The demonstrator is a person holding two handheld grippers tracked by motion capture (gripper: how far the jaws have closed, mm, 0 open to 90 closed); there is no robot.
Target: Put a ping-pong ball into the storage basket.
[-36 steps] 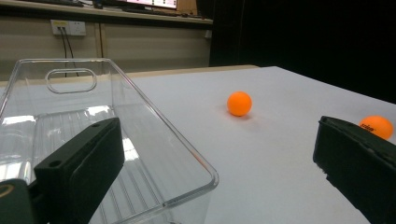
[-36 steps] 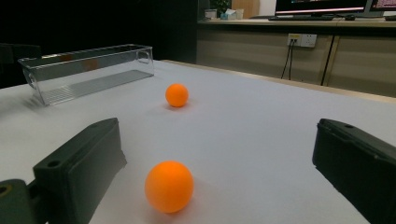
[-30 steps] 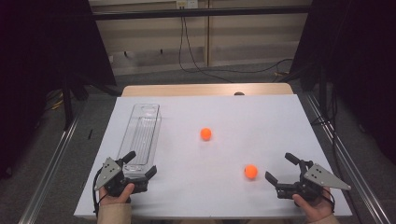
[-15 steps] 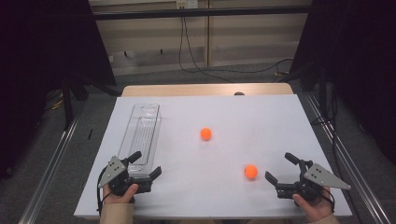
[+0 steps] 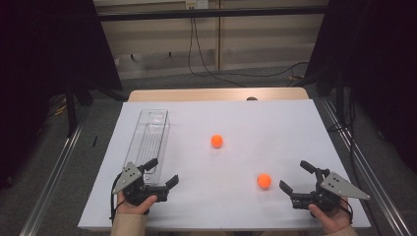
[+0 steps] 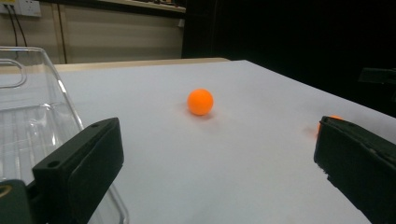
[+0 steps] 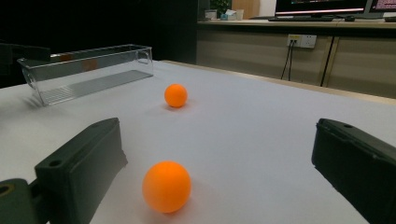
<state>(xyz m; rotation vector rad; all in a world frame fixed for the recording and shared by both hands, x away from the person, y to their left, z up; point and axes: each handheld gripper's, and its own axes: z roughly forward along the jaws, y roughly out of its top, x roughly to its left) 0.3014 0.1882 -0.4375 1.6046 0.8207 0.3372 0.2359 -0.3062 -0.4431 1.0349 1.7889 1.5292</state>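
Table [image 5: 295,123] comes first, a white sheet covering it from the near edge almost to the far one, where a strip of bare wood shows. On its left half lies the clear plastic bin [image 5: 150,140], long and narrow, running from far to near, with nothing visible inside it. Its near end sits just beside the left gripper [image 5: 160,173], which a hand holds at the near left of the table; in the left gripper view the bin's wall rises right behind the left jaw. That gripper's jaws stand wide apart with only bare sheet between them. Against the pictures from a second and half a second ago, the left gripper sits a touch farther in from the near edge and closer to the bin's end; the shift is small.

The right gripper [image 5: 297,177], held at the near right, has not visibly moved since then, and its jaws are likewise spread wide and hold nothing. Just to its left lies the near orange ball [image 5: 264,181], resting on the sheet; in the right gripper view it sits between the jaws' lines, nearer the left one, and touches neither. The far orange ball [image 5: 217,141] rests near the middle of the table, well apart from both grippers. Both balls and the bin lie where they did in the earlier pictures.
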